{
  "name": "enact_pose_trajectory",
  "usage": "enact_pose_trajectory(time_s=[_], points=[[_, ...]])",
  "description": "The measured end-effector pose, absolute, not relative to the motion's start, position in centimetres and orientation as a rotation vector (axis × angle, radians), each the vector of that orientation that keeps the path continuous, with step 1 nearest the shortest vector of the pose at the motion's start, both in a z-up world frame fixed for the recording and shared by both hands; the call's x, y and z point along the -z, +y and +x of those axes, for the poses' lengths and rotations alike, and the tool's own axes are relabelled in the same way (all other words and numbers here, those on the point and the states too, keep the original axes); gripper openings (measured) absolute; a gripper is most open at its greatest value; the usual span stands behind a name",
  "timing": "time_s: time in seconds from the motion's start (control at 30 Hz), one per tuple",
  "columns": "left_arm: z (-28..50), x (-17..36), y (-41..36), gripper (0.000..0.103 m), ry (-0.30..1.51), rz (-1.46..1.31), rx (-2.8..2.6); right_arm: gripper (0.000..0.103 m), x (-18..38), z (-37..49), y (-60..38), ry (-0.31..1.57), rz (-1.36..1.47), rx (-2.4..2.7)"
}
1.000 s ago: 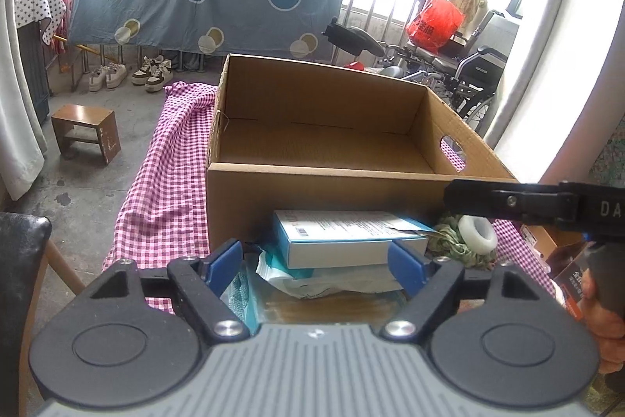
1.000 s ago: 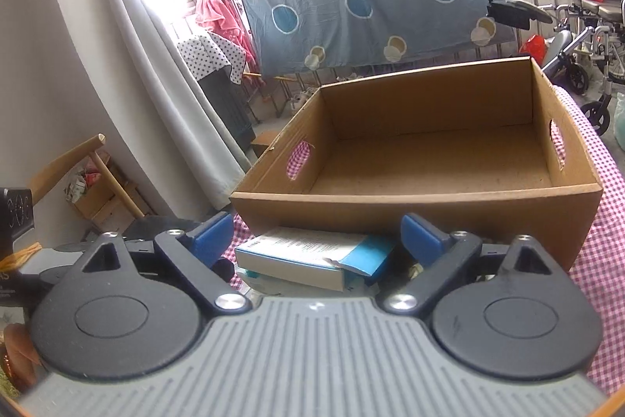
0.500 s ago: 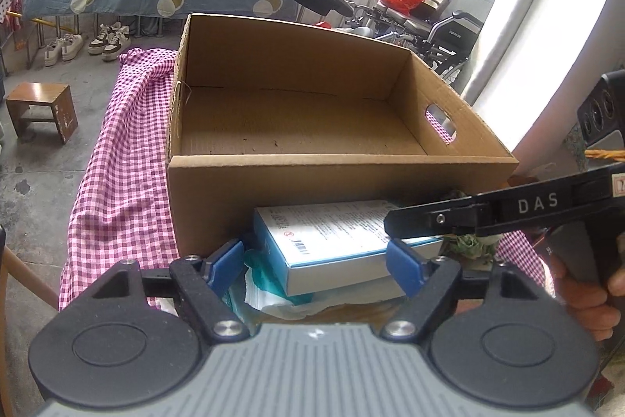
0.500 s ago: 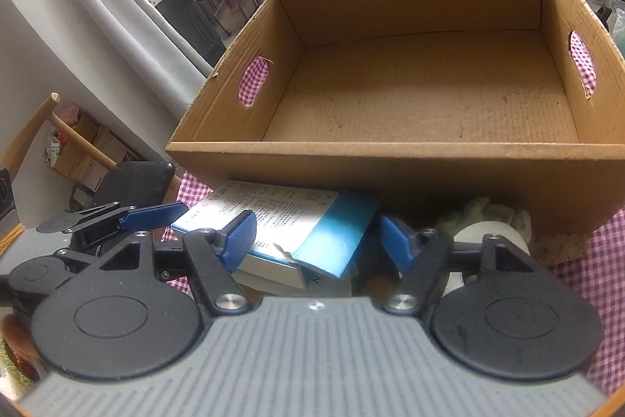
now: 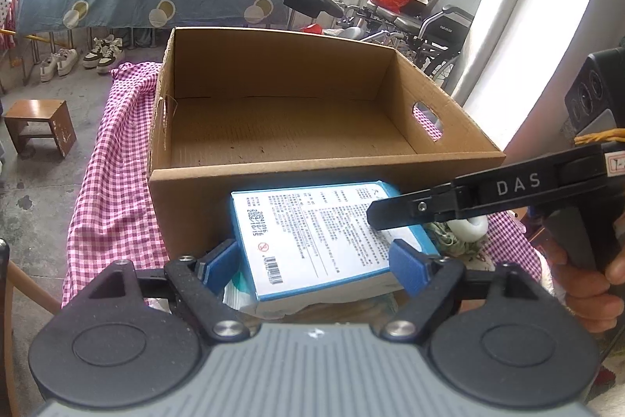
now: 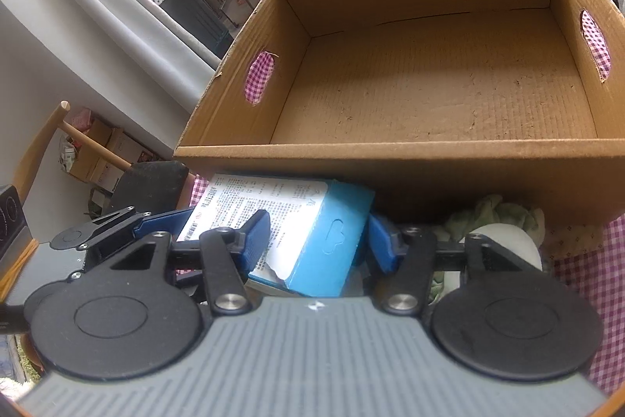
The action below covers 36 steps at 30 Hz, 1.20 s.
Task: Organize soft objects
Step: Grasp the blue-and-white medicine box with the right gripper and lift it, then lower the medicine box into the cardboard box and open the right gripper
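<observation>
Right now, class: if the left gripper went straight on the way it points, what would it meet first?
Most likely the blue-and-white box, already between the left gripper's open jaws. Behind it stands the cardboard box's near wall; depth is uncertain.

Behind the blue box, the white roll and green cloth are mostly hidden by gripper parts. Print on the box is too small to read; what lies under it is mostly covered

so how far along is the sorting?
Nothing is stowed: the cardboard box is bare inside. In hand: the right gripper has just been closing around the blue-and-white carton, left gripper open beside it. The white roll and green cloth remain outside.
</observation>
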State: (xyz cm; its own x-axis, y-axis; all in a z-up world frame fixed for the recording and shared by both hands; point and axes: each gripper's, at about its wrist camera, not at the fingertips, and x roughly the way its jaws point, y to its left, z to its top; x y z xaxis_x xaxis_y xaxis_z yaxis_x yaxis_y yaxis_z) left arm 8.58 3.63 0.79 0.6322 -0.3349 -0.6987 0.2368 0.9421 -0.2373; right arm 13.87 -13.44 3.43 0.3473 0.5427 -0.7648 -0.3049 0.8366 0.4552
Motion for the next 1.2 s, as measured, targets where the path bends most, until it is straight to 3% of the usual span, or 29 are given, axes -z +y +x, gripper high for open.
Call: enact_pose_trajectory(time_s=[0.33, 0.67, 0.9, 0.97, 1.2], points=[[7.5, -7.5, 3.2, 0.084, 0.679, -0.066, 0.259, 0.038, -8.6, 11.0, -15.6, 0.926, 0.349, -0.645], [19.7, -9.7, 2.6, 0.087, 0.709, -0.040, 0.279, 0.038, -12.0, 20.1, -17.3, 0.958, 0.444, -0.682], [29.9, -5.5, 2.8, 0.088, 0.854, -0.010, 0.233, 0.038, -8.0, 32.2, -17.0, 1.123, 0.523, -0.619], [32.0, -3.6, 2.8, 0.095, 0.901, 0.006, 0.192, 0.039, -6.4, 35.2, -16.9, 1.145, 0.536, -0.600], [31.5, -2.7, 4.3, 0.096, 0.921, -0.035, 0.176, 0.040, 2.4, 41.3, -14.9, 1.233, 0.521, -0.443]])
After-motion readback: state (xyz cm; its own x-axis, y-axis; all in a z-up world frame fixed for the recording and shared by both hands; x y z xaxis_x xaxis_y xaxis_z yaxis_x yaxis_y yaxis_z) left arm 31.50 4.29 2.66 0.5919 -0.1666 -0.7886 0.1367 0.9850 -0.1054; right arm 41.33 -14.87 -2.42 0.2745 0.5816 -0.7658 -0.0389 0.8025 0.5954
